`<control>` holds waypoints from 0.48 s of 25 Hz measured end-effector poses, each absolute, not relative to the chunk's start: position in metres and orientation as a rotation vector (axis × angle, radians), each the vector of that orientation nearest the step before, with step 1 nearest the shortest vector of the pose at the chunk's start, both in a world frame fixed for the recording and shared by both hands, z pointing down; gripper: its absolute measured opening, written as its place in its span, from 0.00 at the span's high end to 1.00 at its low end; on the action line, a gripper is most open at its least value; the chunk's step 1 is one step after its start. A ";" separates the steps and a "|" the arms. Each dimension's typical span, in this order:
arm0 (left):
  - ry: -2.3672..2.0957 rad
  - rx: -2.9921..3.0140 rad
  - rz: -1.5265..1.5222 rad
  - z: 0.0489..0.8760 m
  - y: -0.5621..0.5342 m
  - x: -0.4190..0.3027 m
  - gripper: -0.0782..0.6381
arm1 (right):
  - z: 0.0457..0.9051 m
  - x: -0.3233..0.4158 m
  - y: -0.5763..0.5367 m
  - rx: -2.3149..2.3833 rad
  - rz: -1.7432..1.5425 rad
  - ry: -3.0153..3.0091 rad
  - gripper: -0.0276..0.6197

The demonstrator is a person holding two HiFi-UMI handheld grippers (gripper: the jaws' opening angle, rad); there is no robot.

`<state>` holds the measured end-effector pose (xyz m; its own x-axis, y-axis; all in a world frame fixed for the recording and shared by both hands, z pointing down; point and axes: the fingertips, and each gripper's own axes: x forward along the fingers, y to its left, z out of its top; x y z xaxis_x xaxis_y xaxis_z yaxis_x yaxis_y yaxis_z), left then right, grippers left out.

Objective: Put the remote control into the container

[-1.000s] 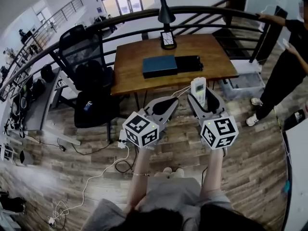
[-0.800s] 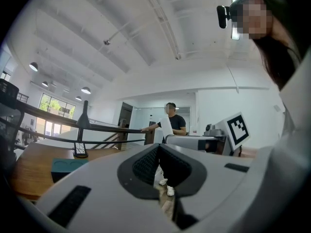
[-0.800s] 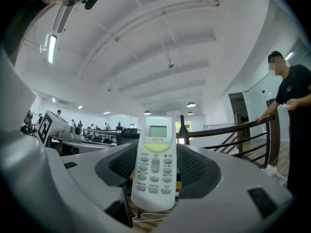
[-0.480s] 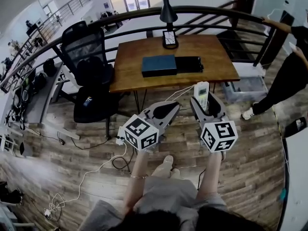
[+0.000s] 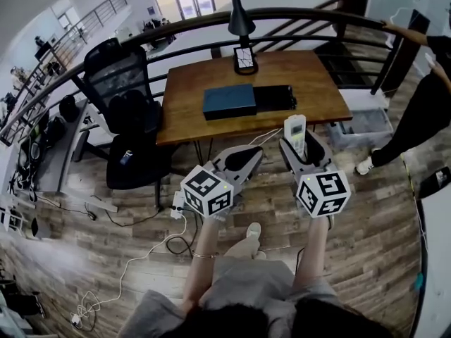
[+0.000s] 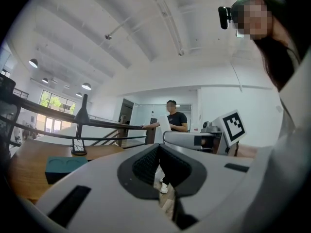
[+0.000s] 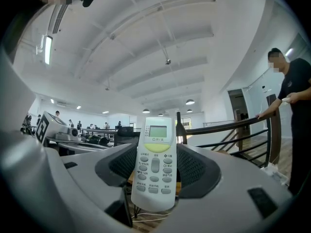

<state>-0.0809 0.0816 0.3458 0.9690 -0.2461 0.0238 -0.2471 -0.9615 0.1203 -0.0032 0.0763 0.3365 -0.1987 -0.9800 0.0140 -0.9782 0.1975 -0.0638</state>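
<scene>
– Remote control, where is it?
– Up in the air, standing straight. The right hand-held gripper squeezes it.
– And the left hand-held gripper?
– Closed, with nothing inside. The blue container sits on the bench, well apart.

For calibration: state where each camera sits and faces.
Head view: on the head, down at the table; forearms, left gripper, right gripper show.
Left gripper view: on that gripper, along shut jaws toward the table; head shows.
Right gripper view: on that gripper, at the clamped remote control; head shows.
Shared: railing, in both gripper views.
</scene>
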 end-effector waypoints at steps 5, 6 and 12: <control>-0.355 2.990 0.006 0.348 0.047 -0.063 0.89 | 0.339 0.011 0.043 -1.980 -0.095 2.414 0.57; -0.352 2.989 0.004 0.348 0.040 -0.060 0.89 | 0.340 0.014 0.036 -1.980 -0.098 2.415 0.57; -0.311 2.985 0.018 0.353 0.001 -0.042 0.89 | 0.350 0.028 -0.005 -1.998 -0.127 2.402 0.57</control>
<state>-0.0417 0.0005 0.3531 0.9786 -0.2041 0.0261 -0.2058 -0.9688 0.1380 0.0284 -0.0047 0.3498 -0.1831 -0.9822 0.0405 -0.9810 0.1800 -0.0719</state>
